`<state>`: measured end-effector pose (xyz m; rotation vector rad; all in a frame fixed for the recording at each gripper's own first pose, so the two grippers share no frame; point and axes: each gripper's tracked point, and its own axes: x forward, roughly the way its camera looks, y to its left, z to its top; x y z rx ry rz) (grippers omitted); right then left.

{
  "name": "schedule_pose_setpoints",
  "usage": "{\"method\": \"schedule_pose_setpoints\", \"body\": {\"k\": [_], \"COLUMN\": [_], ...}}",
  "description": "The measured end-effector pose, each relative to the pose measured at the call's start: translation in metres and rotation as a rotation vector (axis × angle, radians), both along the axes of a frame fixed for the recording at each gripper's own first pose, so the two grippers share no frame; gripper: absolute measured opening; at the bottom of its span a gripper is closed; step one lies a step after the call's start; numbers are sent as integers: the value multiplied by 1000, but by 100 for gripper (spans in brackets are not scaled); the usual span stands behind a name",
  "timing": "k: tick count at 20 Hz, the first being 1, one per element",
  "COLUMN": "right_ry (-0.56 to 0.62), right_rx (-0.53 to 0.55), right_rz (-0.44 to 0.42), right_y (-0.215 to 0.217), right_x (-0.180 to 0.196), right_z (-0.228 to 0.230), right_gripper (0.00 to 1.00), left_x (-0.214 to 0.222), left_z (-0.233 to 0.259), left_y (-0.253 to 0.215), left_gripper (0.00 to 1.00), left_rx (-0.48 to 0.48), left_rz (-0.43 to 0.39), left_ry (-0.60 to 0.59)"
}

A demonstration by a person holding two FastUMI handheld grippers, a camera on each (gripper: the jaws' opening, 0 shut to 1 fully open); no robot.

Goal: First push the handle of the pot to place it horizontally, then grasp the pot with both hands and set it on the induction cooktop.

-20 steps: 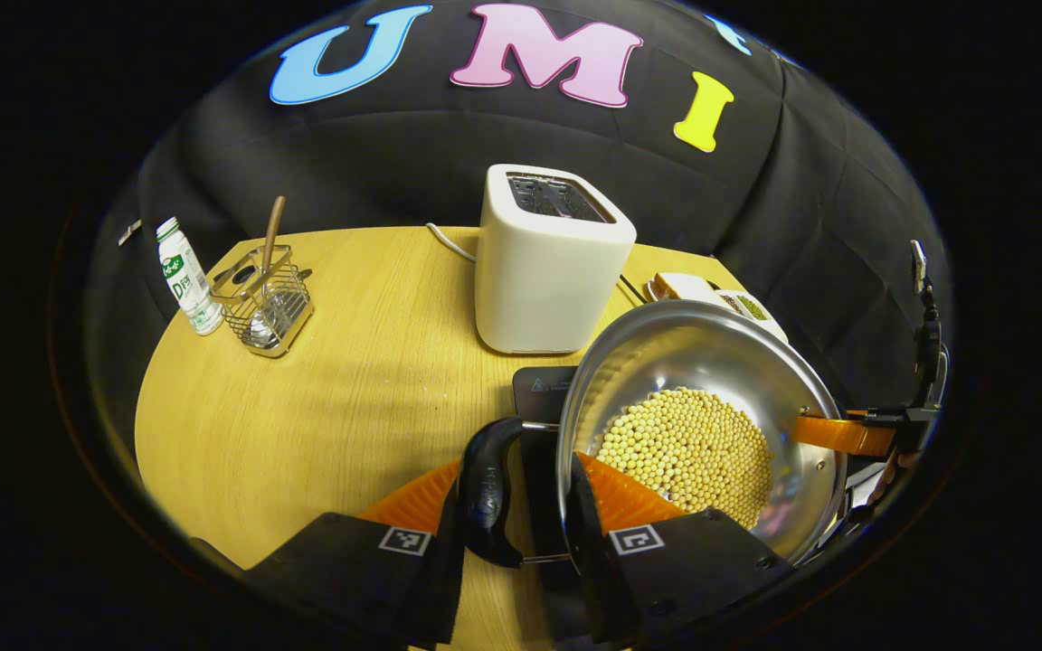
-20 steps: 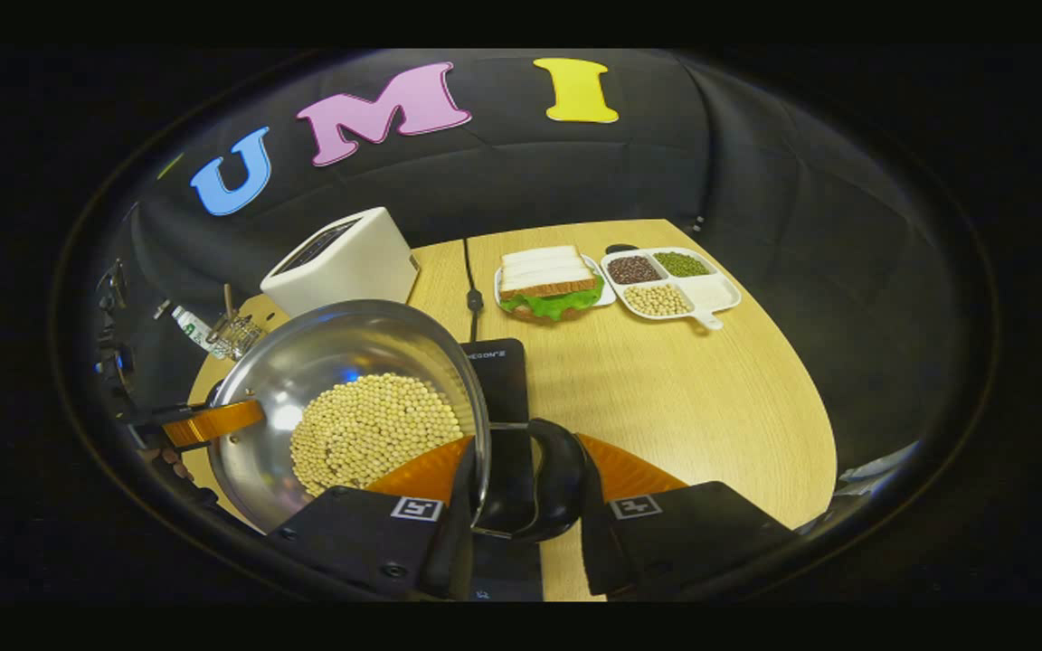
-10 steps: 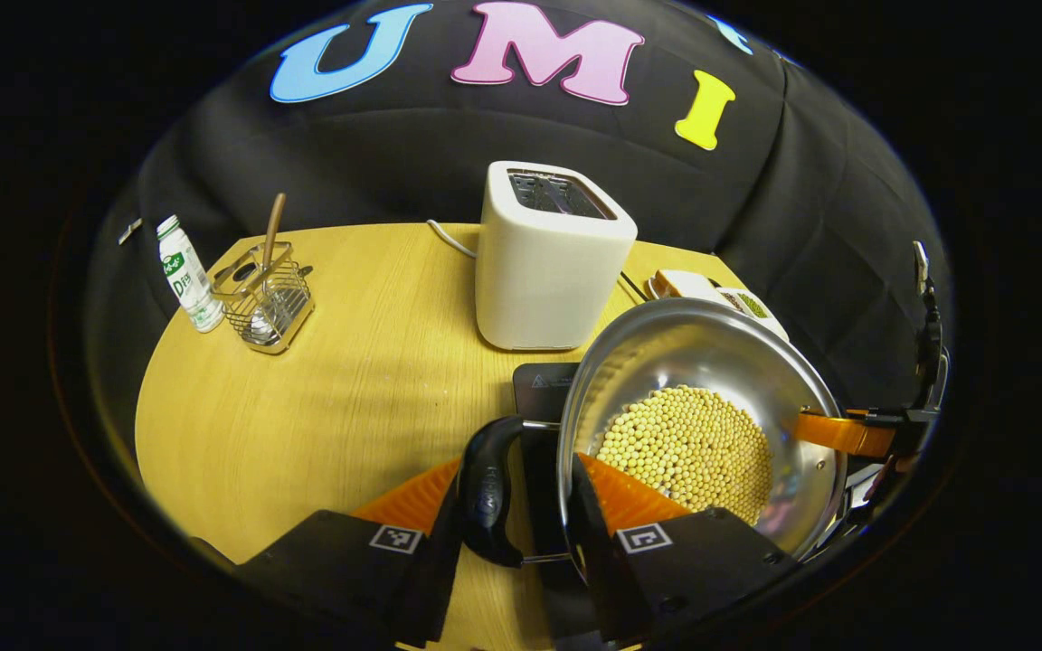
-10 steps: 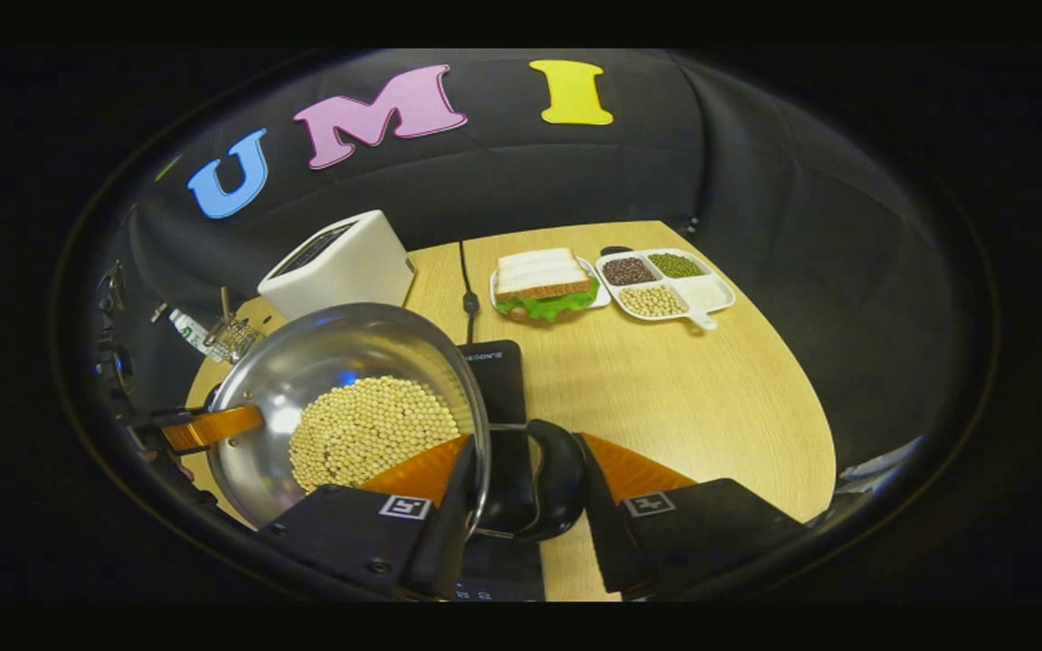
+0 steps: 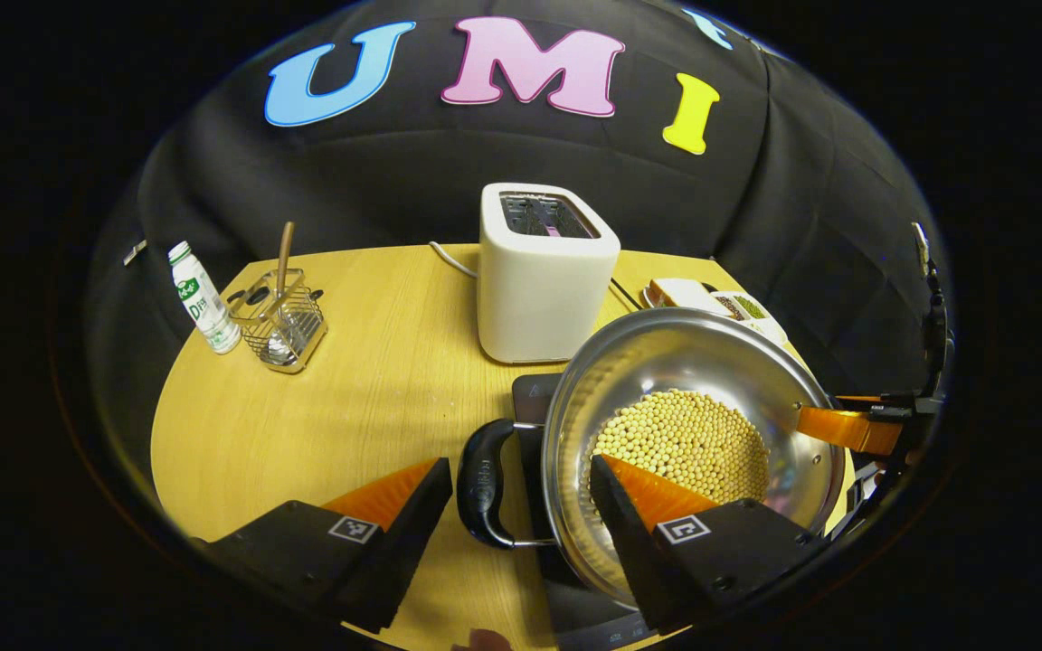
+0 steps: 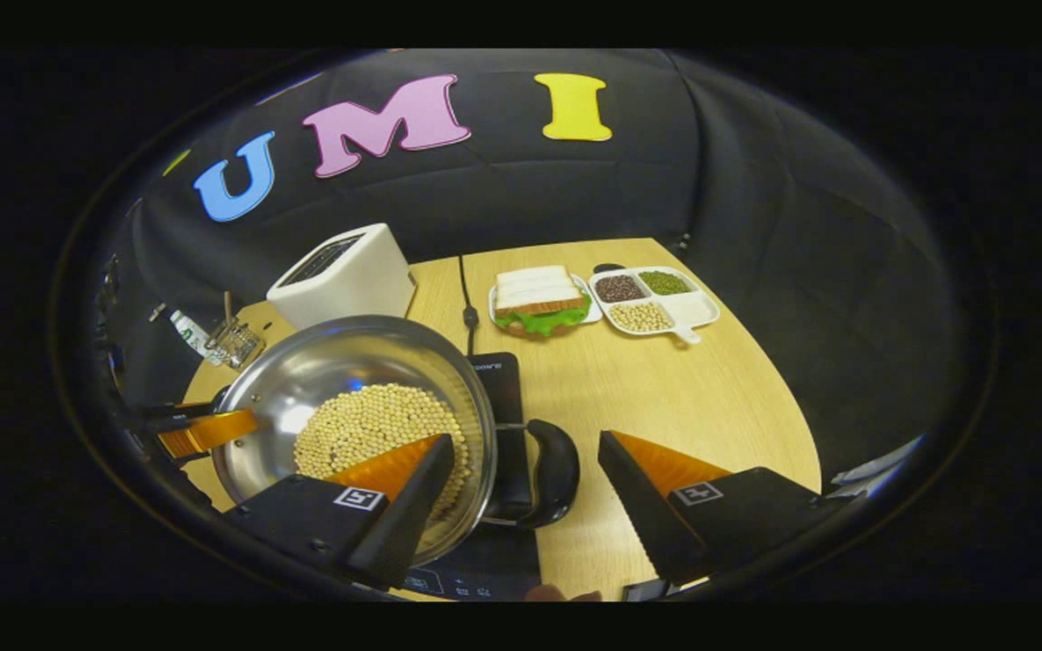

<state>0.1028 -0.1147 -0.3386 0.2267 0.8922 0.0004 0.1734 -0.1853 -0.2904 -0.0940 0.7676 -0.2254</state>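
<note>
Left gripper (image 5: 516,477) fingers spread wide, straddling the pot's near handle (image 5: 481,483) without touching. Right gripper (image 6: 525,457) fingers also wide, either side of the opposite handle (image 6: 551,474). Pot (image 5: 693,362) of soybeans (image 5: 679,443) sits on the induction cooktop (image 6: 498,384). Beyond the pot: toaster (image 5: 544,271), then sandwich plate (image 6: 541,298) and divided bean tray (image 6: 655,298) on the tabletop (image 5: 376,380)

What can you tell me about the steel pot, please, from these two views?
The steel pot is a shiny, lidless round pan, its bottom covered with pale soybeans. It stands upright on the black induction cooktop. A black loop handle juts level from each side on wire arms. The left gripper and right gripper are open, each straddling a handle with one finger over the rim; contact is unclear.
</note>
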Motion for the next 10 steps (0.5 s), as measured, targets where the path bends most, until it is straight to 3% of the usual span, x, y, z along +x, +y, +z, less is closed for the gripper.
{"method": "schedule_pose_setpoints", "body": {"k": [10], "right_ry": [-191], "right_rx": [-32], "right_rz": [-29], "right_y": [-5], "right_x": [-15], "right_z": [82], "right_gripper": [99], "left_x": [-27], "left_z": [73], "left_y": [6], "left_gripper": [96], "left_rx": [-23], "left_rz": [-25], "left_ry": [-173]}}
